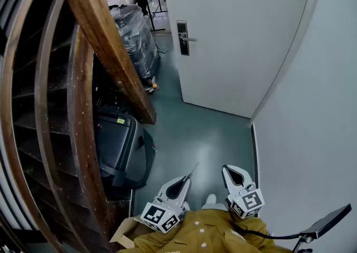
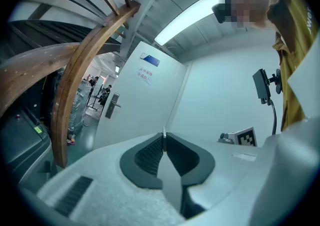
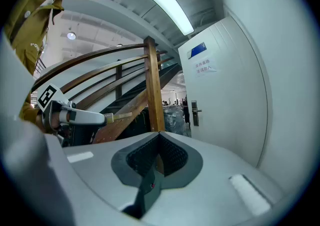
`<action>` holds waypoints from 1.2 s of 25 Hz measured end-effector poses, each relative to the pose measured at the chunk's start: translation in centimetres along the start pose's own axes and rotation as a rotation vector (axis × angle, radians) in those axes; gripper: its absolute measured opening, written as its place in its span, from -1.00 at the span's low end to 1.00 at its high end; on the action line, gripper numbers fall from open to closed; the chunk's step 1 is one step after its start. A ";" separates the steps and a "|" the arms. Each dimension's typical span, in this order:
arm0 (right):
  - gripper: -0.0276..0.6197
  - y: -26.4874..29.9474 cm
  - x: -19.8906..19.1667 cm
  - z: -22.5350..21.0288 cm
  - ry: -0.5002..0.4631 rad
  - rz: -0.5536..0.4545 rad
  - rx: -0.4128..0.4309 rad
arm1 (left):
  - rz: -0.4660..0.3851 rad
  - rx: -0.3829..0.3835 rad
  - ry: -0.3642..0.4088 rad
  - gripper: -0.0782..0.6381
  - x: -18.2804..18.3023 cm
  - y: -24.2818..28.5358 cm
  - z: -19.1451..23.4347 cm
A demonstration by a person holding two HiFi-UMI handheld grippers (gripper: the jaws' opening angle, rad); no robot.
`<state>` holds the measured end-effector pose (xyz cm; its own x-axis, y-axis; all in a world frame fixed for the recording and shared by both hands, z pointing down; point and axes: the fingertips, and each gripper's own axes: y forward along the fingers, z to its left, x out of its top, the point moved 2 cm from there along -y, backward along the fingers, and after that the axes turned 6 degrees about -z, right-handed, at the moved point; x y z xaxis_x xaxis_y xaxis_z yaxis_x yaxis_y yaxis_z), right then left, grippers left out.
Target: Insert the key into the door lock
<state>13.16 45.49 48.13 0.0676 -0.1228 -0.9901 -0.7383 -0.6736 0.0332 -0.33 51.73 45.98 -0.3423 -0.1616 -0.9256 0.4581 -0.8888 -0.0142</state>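
Note:
The white door [image 1: 240,39] stands closed ahead, its metal lock plate and handle [image 1: 183,38] on its left edge. Low in the head view, close to my body, my left gripper [image 1: 186,180] is shut on a thin metal key [image 1: 192,170] whose blade sticks out forward toward the door. The key [image 2: 163,136] shows edge-on between the pads, with the lock [image 2: 112,105] far off to the left. My right gripper [image 1: 227,168] is beside it, jaws together with nothing in them. From the right gripper [image 3: 158,134] I see the key [image 3: 120,115] and the lock [image 3: 194,112].
A wooden stair rail [image 1: 106,39] slants down on the left over a black case [image 1: 120,146]. A plastic-wrapped stack [image 1: 136,39] stands left of the door, with people beyond it. A white wall [image 1: 312,134] closes the right side. Green floor [image 1: 206,134] leads to the door.

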 end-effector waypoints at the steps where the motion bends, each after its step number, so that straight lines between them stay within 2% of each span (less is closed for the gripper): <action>1: -0.90 0.1 0.0 0.0 0.001 -0.001 0.000 | -0.001 0.001 0.000 -0.71 0.0 0.0 0.1; 9: -0.90 0.3 0.0 -0.6 0.000 -0.006 0.003 | -0.003 0.001 0.000 -0.71 -0.1 0.7 0.2; 13: -0.90 0.3 0.2 -0.9 0.021 -0.017 0.038 | 0.007 -0.002 -0.006 -0.71 -0.6 1.5 0.1; 19: -0.90 -0.2 0.6 -3.7 0.030 -0.024 0.040 | 0.015 -0.001 -0.012 -0.71 -1.1 4.0 -1.0; 21: -0.90 -0.1 0.1 -4.9 0.028 -0.025 0.036 | 0.016 0.017 -0.009 -0.71 -1.8 4.5 -1.0; 25: -0.90 0.8 -1.2 -6.0 0.061 0.011 0.052 | 0.028 0.075 -0.064 -0.71 -3.1 5.0 0.1; 30: -0.90 4.5 -0.6 -8.4 0.054 0.034 0.087 | 0.017 0.093 -0.066 -0.71 -1.6 8.7 2.6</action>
<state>15.38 36.40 50.00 0.0757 -0.1856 -0.9797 -0.7960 -0.6030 0.0527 2.12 43.12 48.31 -0.3896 -0.2019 -0.8986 0.3873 -0.9211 0.0390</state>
